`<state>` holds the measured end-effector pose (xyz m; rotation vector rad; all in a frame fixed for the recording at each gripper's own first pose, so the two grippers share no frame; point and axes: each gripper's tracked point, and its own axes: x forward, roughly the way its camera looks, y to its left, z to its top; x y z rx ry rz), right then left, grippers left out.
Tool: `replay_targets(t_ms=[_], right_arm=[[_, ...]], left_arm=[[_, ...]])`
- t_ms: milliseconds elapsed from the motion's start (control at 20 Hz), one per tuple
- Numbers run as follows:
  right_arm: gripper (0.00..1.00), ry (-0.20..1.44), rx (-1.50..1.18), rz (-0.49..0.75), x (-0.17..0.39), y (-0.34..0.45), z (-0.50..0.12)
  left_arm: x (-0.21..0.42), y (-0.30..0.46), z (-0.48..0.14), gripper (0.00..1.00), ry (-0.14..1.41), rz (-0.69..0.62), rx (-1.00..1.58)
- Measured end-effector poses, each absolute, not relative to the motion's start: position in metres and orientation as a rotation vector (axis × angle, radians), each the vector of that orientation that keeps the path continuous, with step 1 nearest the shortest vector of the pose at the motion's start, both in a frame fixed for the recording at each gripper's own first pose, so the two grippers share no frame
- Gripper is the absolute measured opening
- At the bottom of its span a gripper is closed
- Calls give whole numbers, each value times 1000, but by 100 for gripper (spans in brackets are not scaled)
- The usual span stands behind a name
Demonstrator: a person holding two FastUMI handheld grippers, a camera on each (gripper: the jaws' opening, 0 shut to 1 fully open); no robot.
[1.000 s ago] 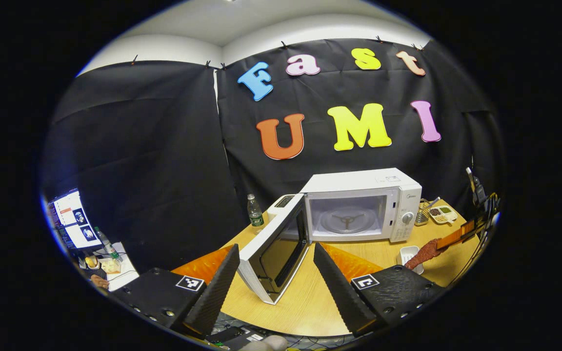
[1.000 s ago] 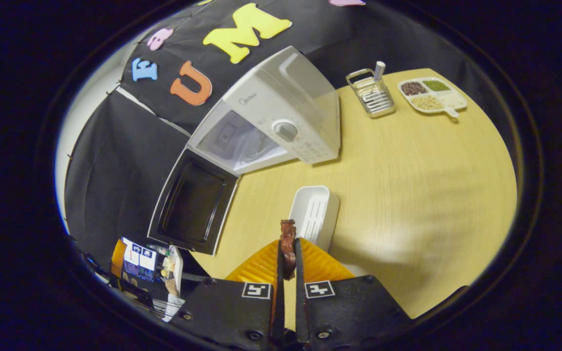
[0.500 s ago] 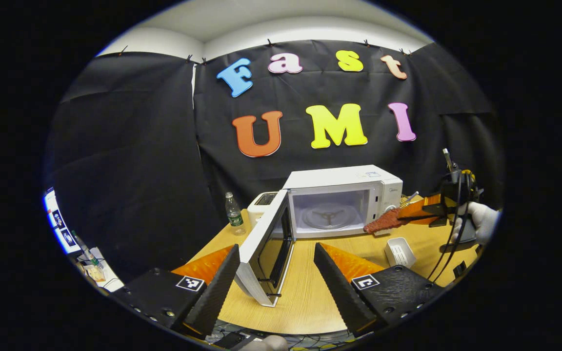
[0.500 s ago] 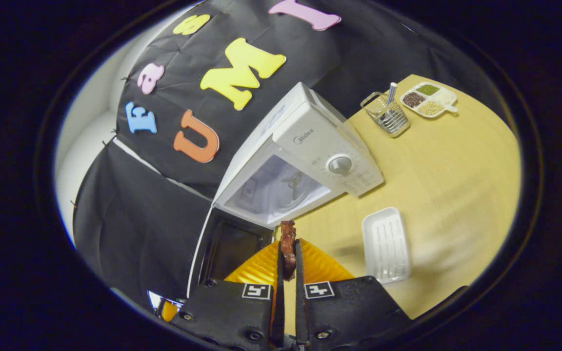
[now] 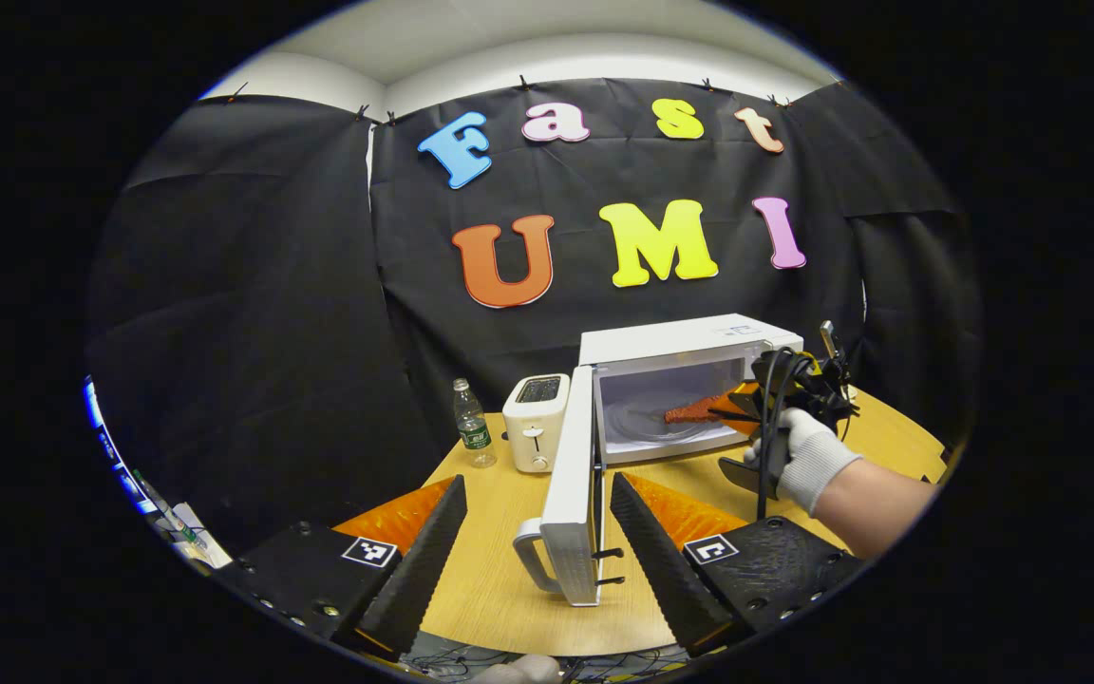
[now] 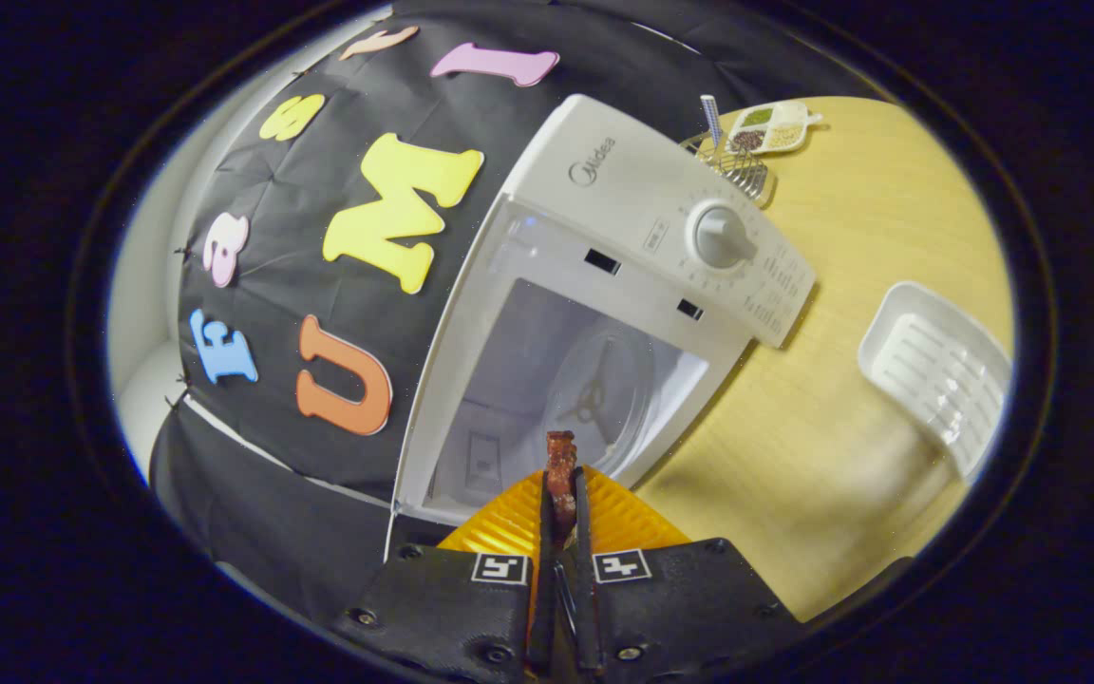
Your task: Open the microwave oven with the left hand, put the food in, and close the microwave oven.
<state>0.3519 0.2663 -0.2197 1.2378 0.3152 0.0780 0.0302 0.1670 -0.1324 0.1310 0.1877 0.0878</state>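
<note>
Right gripper view: food (image 6: 561, 472) pinched in right gripper (image 6: 561, 518), at microwave (image 6: 604, 285) opening.

Left gripper (image 5: 537, 532): two black fingers with ribbed, saw-toothed inner faces; orange ridged panels behind them; matte black textured base blocks, each bearing a white square tag with a black pattern; round screws along the lower edges.

Right gripper (image 6: 561, 503): two thin black fingers; orange ribbed panels fanning out on either side; black textured blocks with two square black-and-white tags; screws near the bottom corners. In the left gripper view, black cables loop around its dark body.

Right hand (image 5: 808, 461): white knitted glove with ribbed cuff; forearm without a sleeve.
</note>
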Motion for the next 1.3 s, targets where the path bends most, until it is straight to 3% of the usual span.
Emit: replay_targets(t_ms=[300, 500, 600, 650, 700, 750, 800, 900, 950, 1000, 1100, 1150, 1200, 1300], right_arm=[[12, 313, 1171, -5, 426, 307, -249], [13, 272, 1148, -44, 441, 298, -260], [16, 270, 1071, -73, 441, 292, -268], [22, 272, 1020, -95, 441, 288, -273], [12, 272, 990, -98, 440, 286, -275], [17, 279, 963, -101, 439, 286, -277], [31, 287, 931, -119, 437, 282, -280], [42, 283, 869, -127, 435, 278, -280], [36, 284, 835, -126, 434, 277, -279], [41, 280, 805, -123, 431, 278, -276], [64, 264, 739, -112, 425, 276, -262], [84, 251, 701, -107, 419, 274, -254], [80, 246, 674, -90, 412, 274, -245], [91, 248, 625, -65, 387, 270, -226]], left_arm=[[54, 195, -144, 94, 175, 79, 130], [56, 214, -157, 94, 191, 99, 151], [58, 217, -156, 94, 193, 98, 143], [59, 220, -156, 94, 193, 99, 143], [60, 222, -157, 94, 193, 104, 141], [62, 222, -157, 94, 195, 103, 131], [62, 219, -158, 94, 200, 98, 122], [63, 219, -158, 94, 198, 95, 132], [63, 220, -157, 94, 196, 97, 135], [63, 220, -158, 94, 195, 98, 134], [61, 225, -157, 94, 194, 112, 135], [60, 226, -156, 94, 188, 115, 134], [60, 228, -154, 94, 182, 122, 133], [60, 233, -150, 94, 174, 129, 130]])
